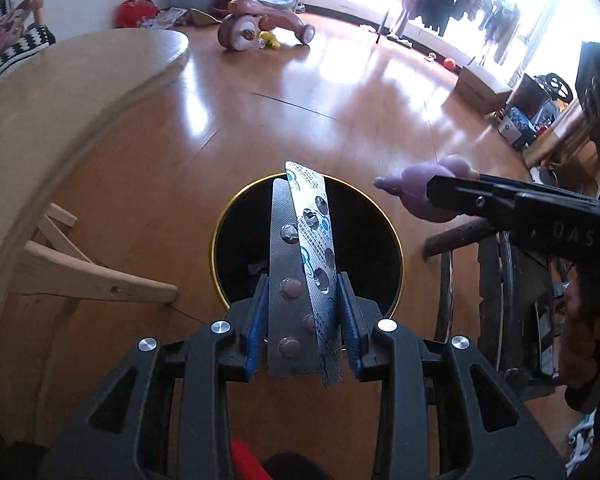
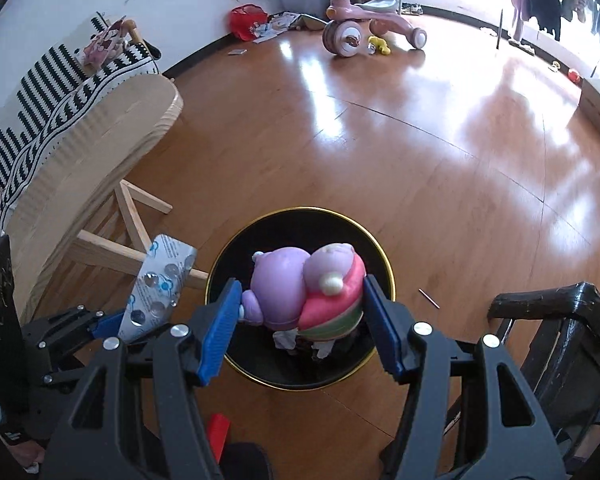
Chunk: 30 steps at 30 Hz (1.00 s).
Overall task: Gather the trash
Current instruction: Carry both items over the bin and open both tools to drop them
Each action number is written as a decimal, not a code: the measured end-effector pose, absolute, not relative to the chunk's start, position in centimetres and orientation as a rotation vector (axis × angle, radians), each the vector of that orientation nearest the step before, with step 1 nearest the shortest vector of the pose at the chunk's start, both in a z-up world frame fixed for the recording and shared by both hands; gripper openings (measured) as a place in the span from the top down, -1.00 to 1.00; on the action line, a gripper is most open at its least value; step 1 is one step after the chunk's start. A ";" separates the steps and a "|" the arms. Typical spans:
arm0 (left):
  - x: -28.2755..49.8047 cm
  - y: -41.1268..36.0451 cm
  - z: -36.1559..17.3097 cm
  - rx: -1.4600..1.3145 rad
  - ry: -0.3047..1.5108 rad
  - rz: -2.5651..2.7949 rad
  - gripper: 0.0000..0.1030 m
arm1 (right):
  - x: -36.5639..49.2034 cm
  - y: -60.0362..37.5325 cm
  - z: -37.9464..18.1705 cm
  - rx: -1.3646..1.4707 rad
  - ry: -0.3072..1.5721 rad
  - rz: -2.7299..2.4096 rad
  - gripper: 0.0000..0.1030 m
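My left gripper (image 1: 303, 292) is shut on two silver pill blister strips (image 1: 300, 268) and holds them above a black trash bin with a gold rim (image 1: 396, 236). My right gripper (image 2: 302, 292) is shut on a soft purple and pink toy figure (image 2: 304, 288) above the same bin (image 2: 386, 268), where white crumpled paper (image 2: 286, 340) lies. The right gripper with the toy (image 1: 428, 196) shows at the right of the left wrist view. The left gripper with the strips (image 2: 160, 284) shows at the left of the right wrist view.
A round light-wood table (image 1: 40, 128) with wooden legs (image 2: 136, 216) stands left of the bin. A dark wooden chair (image 2: 560, 332) stands at the right. A striped sofa (image 2: 40, 96) is behind the table. A pink tricycle (image 2: 364, 24) and toys lie on the far floor.
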<state>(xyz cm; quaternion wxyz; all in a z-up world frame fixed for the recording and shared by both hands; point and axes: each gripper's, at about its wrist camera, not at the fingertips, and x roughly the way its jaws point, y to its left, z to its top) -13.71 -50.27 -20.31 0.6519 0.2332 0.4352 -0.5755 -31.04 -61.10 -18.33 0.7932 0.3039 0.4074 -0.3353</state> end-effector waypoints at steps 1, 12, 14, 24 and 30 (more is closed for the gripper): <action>-13.7 -50.5 -20.6 0.534 0.992 -1.306 0.38 | -31.3 -61.3 -18.5 0.657 0.876 -0.724 -0.17; -13.8 -51.8 -21.1 0.552 1.008 -1.307 0.36 | -31.9 -62.2 -18.7 0.676 0.873 -0.741 -0.17; -13.6 -52.0 -21.1 0.559 1.011 -1.296 -0.01 | -31.8 -62.4 -18.6 0.677 0.870 -0.743 -0.17; -12.3 -50.4 -20.0 0.524 1.002 -1.263 -0.33 | -30.2 -62.1 -19.1 0.671 0.895 -0.723 -0.18; -10.4 -48.1 -17.9 0.478 0.968 -1.236 -0.48 | -28.1 -61.9 -19.6 0.656 0.918 -0.708 -0.26</action>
